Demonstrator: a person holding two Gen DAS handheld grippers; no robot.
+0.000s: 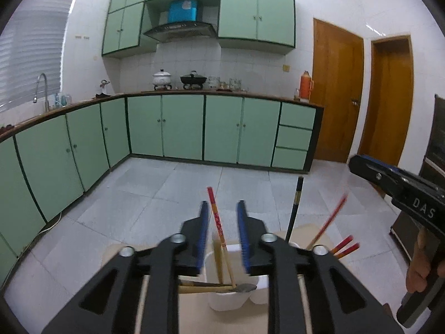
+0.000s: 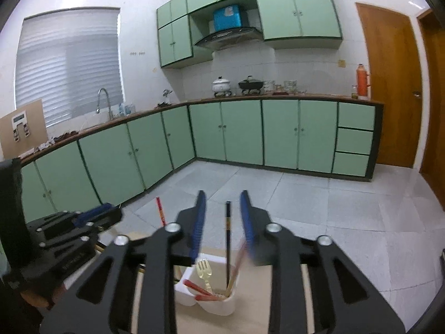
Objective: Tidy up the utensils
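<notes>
1. Left gripper [image 1: 222, 208]: jaws part open, nothing clamped. A red-topped chopstick [image 1: 215, 214] stands in the gap between the blue pads with air on both sides; its lower end sits in the white utensil holder [image 1: 226, 297] straight ahead and below.
2. Right gripper [image 2: 222, 206]: also part open and holding nothing. A dark chopstick [image 2: 228, 239] stands in its gap, clear of both pads, foot down in the same holder [image 2: 205, 303].
3. Key relation: both sticks stand near upright with a slight tilt, long axis roughly crossing each gripper's closing direction. Each gripper is lined up on its own stick; neither needs to cross over.
4. Judgement: both sticks look dropped into the holder, so the likely next move is backing out; a pad could catch a stick top.
5. The holder sits on a pale table [image 2: 250, 300] near its far edge, floor beyond.
6. Left view only: a wooden-handled spoon [image 1: 214, 288] lying across the holder's near rim, two red stick ends [image 1: 345, 246] poking from the right section, a motion-blurred red stick [image 1: 329, 221], and the right gripper held in the person's hand [image 1: 420, 272].
7. Right view only: a gold fork [image 2: 204, 272] tines-up inside, red sticks [image 2: 194, 286] lying slanted in the holder, and the holder's divided compartments.
</notes>
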